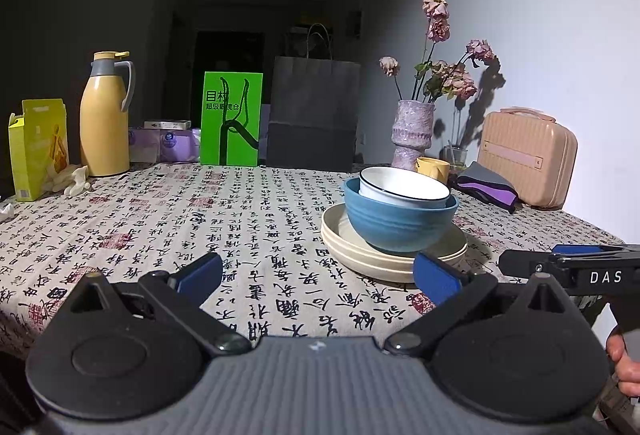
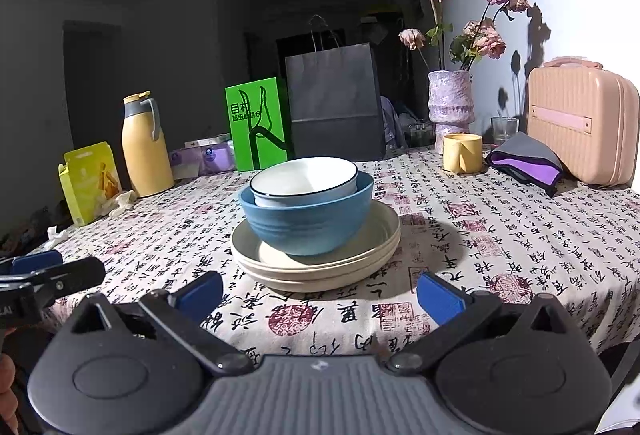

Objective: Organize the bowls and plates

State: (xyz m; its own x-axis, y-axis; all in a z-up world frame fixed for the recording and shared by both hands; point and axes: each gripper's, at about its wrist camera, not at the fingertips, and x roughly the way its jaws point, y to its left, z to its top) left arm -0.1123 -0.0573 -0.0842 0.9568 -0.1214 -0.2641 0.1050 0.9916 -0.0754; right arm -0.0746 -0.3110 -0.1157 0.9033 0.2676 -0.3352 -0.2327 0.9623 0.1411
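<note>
- Two cream plates (image 2: 316,267) lay stacked on the patterned tablecloth (image 2: 500,235), with a blue bowl (image 2: 308,219) standing on the upper plate and a white bowl (image 2: 306,177) with a dark rim nested inside it; widest at the bottom and smallest at the top, the pile looked arranged for stability, so the sorting seemed largely done.
- The white bowl sat tilted in the blue one, probably because its base rested against the curved wall.
- The left gripper (image 1: 318,273) hovered near the table edge with its blue fingers spread wide and nothing between them; the stack stood beyond it, to its right.
- The right gripper (image 2: 320,289) faced the stack squarely, just short of the plates, its fingers likewise apart and empty, as if held back clear of the crockery.
- Each camera caught the other gripper only as a cropped black tip at the frame edge, with a sliver of a hand below.
- The bowls' insides and the lower plate's surface were hidden.
- Behind, a yellow mug (image 2: 462,153) stood in front of a purple vase (image 2: 450,101), beside a drinking glass (image 2: 504,129) whose contents could not be made out.
- The dim room beyond a black paper bag (image 2: 334,103) was too dark to read.
</note>
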